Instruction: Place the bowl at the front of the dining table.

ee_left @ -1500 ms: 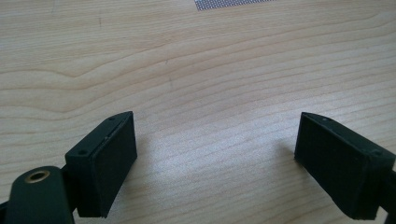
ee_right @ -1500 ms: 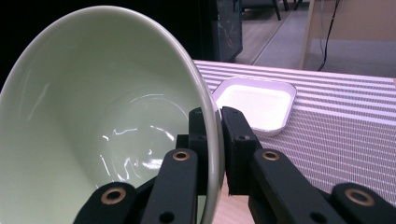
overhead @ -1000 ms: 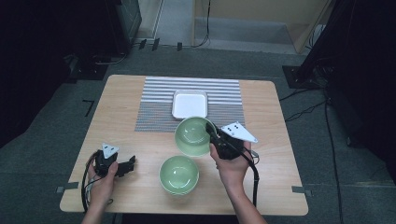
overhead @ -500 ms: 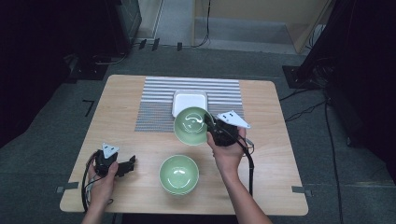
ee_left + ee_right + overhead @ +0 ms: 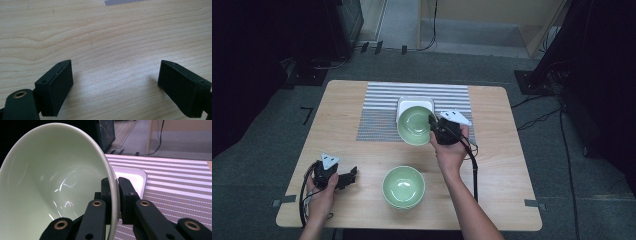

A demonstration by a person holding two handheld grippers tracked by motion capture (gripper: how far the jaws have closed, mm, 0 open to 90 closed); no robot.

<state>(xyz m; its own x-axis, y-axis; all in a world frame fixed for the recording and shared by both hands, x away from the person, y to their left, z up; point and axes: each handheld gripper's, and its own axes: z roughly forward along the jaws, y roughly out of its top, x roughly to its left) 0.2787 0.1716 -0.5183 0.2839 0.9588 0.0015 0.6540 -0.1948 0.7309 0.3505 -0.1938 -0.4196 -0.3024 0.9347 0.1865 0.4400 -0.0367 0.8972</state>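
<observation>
The right gripper is clenched on the rim of a pale green glazed ceramic bowl, one black jaw inside the wall and one outside, as the right gripper view confirms at close range. The held bowl is lifted and tilted, its open side turned toward the camera in the high view, and it sits over the near edge of a white square shallow dish that lies on a grey-and-white striped woven placemat. In the right gripper view the white dish appears just behind the bowl's rim, with the striped mat extending to the right. A second pale green ceramic bowl stands upright on the light wooden table near the person's edge, well apart from the held one. The right hand grips the tool from below. The left gripper rests low at the table's near left corner, held by the left hand; its jaws stand wide apart and released, with bare wood grain between them in the left gripper view, grasping nothing.
</observation>
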